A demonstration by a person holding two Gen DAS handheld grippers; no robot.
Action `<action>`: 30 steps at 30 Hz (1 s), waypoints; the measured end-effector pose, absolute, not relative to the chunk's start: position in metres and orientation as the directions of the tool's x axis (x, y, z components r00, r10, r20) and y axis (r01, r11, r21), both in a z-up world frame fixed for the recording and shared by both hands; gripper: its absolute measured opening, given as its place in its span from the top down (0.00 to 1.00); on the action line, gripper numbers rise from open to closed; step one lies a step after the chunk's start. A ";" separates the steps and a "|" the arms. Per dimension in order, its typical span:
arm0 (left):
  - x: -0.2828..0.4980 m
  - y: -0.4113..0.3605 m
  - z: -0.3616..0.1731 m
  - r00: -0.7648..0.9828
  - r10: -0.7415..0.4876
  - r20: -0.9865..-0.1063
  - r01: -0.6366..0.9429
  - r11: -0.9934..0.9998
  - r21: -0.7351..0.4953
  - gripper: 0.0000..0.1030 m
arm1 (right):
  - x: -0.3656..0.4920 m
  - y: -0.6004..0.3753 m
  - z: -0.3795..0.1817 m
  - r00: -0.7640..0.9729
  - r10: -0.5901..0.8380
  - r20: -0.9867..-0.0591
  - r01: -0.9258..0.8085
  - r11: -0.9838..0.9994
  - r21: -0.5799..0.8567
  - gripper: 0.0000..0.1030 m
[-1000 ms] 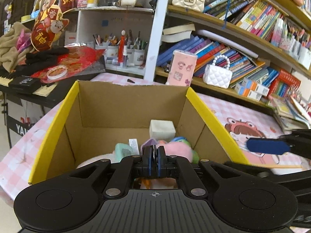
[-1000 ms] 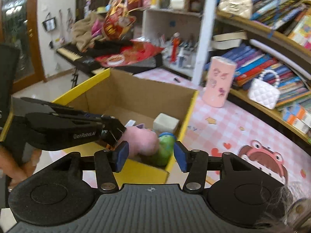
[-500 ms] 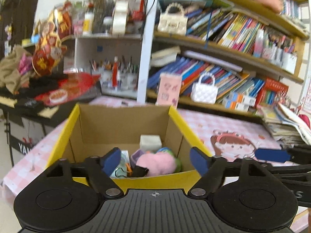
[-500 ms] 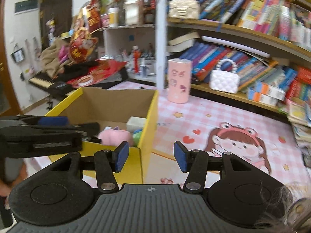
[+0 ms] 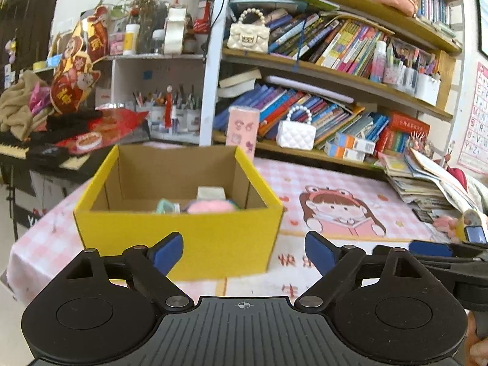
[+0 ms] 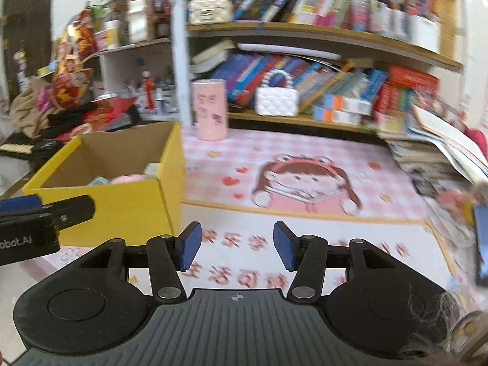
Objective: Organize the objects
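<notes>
left wrist view: the left claw [image 5: 244, 251] is empty and its jaws are opening wide, nothing between the blue pads [image 5: 166, 251]. just past it the yellow box [image 5: 180, 235] sits on the pink checked bench [image 5: 305, 180]; inside lie a pink plush [image 5: 207, 206], a pale block [image 5: 211, 192] and a teal piece [image 5: 166, 206], packed together toward the right half. a pink tin [image 5: 243, 131] stands behind the box, and a white purse [image 5: 296, 132] rests on the shelf [image 5: 320, 154]. the right claw [image 5: 427, 248] shows edge-on at the right. right wrist view, blurred: the right claw [image 6: 237, 248] is partly spread and empty above the bench [image 6: 305, 146]. the box [image 6: 122, 195] lies to its left, the left claw [image 6: 21, 202] in front of it, the tin [image 6: 210, 109] beyond.
</notes>
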State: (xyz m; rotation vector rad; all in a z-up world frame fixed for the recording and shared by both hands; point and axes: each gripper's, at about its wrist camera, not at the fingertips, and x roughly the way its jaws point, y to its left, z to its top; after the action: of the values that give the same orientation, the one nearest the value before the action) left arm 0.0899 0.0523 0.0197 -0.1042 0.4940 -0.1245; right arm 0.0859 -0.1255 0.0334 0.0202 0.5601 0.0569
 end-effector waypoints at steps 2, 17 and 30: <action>0.084 0.048 0.017 0.869 -0.143 -0.473 0.088 0.987 -0.138 0.09 | 0.077 -0.129 0.029 0.844 0.028 -0.536 -0.012 0.999 0.033 0.50; 0.061 0.023 -0.002 0.832 -0.175 -0.526 0.170 0.984 -0.058 0.08 | 0.035 -0.136 0.006 0.819 -0.080 -0.569 0.109 0.994 0.017 0.46; 0.048 0.022 -0.008 0.826 -0.193 -0.529 0.200 0.979 -0.045 0.08 | 0.020 -0.134 0.000 0.803 -0.139 -0.580 0.168 0.986 -0.003 0.43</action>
State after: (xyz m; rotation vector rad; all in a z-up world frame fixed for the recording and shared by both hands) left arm 0.0484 0.0217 -0.0083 0.0124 0.5610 -0.2085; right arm 0.0196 -0.1340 0.0003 0.0494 0.6177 -0.1648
